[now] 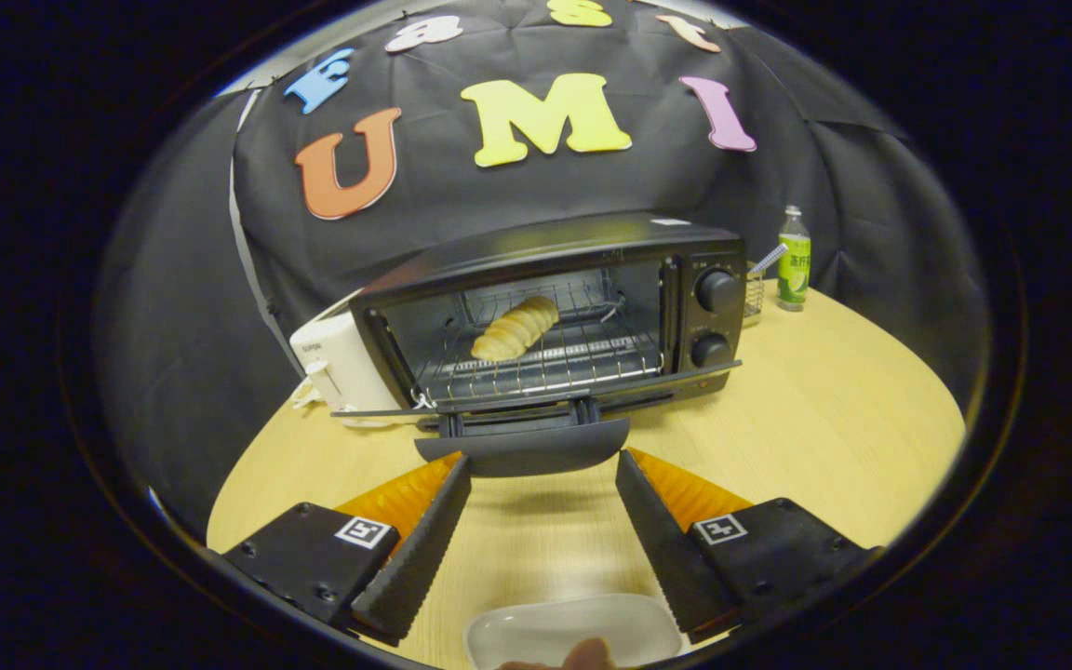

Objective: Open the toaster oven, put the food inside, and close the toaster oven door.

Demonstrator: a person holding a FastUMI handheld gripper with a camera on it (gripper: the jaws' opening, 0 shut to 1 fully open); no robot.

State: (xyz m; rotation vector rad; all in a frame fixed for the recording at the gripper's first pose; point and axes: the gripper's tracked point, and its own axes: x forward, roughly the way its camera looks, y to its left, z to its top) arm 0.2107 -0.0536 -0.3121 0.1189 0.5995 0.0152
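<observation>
The jaws (543, 461) stand wide and hold nothing, their ribbed inner faces angled apart, tips just short of the door (522, 447). The oven (555, 316) sits at twelve o'clock from the jaws on a pale wood-grain tabletop (824, 437) with a rounded edge. Its door hangs fully down, flat, with a curved dark handle lip toward the jaws; the tips sit near the two ends of that lip. Inside, a wire rack (545, 363) of thin metal bars carries the food (515, 328), a ridged, golden, elongated roll lying slantwise toward the left of the rack. Two round knobs (716, 316) stack on the oven's right panel. Open tabletop spreads at two to four o'clock, bare wood out to the rim. At ten o'clock a white boxy appliance (336, 368) sits just beside the oven's left wall. At one o'clock a green-labelled bottle (794, 261) stands upright near the far edge. Between the jaws' bases, at six o'clock, lies a white, smooth, rounded-corner tray (573, 628).
</observation>
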